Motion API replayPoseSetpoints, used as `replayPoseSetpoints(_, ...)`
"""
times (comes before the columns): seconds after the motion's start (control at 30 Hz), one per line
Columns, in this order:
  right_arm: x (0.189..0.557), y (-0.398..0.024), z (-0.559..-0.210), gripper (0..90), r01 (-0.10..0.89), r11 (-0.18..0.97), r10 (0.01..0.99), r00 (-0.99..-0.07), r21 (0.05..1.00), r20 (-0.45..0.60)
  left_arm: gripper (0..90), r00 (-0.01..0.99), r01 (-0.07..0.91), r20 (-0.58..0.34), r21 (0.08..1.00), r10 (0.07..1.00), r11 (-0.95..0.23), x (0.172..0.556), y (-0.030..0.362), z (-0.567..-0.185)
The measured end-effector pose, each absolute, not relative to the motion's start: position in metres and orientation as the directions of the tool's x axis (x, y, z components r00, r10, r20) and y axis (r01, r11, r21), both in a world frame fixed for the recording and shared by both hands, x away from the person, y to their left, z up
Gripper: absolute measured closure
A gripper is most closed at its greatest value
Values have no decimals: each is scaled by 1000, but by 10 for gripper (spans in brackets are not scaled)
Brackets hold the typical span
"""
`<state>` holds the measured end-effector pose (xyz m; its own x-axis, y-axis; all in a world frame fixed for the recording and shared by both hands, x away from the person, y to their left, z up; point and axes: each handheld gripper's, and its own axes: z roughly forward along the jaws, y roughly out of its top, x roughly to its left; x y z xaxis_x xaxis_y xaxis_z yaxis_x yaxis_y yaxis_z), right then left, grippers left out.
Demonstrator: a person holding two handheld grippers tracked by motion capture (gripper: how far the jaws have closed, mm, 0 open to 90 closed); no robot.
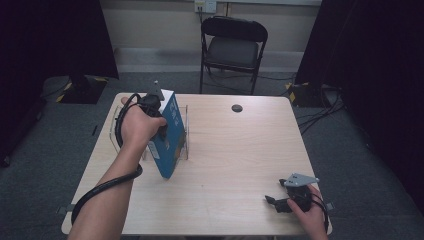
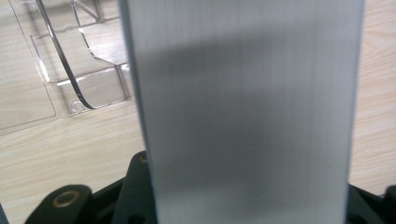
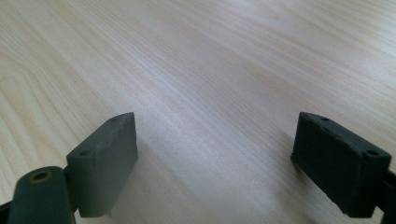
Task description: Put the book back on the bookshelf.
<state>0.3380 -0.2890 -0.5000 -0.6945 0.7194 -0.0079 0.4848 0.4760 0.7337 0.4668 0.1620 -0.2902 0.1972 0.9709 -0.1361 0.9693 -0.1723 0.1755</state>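
A blue book (image 1: 170, 142) stands tilted on the left part of the wooden table (image 1: 240, 150), partly inside a clear plastic holder (image 1: 184, 145). My left gripper (image 1: 161, 120) comes down on its upper end and is shut on it, with the person's hand wrapped around the gripper body. In the left gripper view the book's pale page edge (image 2: 247, 107) runs up between my black jaws, and the clear holder (image 2: 79, 70) lies on the wood behind it. My right gripper (image 1: 274, 202) rests near the table's front right corner, open (image 3: 215, 158), with bare wood between its pads.
A black folding chair (image 1: 232, 47) stands beyond the table's far edge. A round dark cable hole (image 1: 237, 108) sits near the far edge at the middle. Cables trail from both grippers along the forearms. Dark curtains flank the room.
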Motion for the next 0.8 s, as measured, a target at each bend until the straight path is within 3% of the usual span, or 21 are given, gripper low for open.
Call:
replayPoseSetpoints(0.43, 338, -289, -500, 131, 483, 475, 716, -698, 735, -4, 624, 185, 975, -150, 156, 971, -162, 482, 163, -280)
replayPoseSetpoints(0.8, 338, -289, -500, 131, 486, 475, 718, -696, 734, -3, 624, 178, 969, -152, 201, 972, -146, 490, 163, -270)
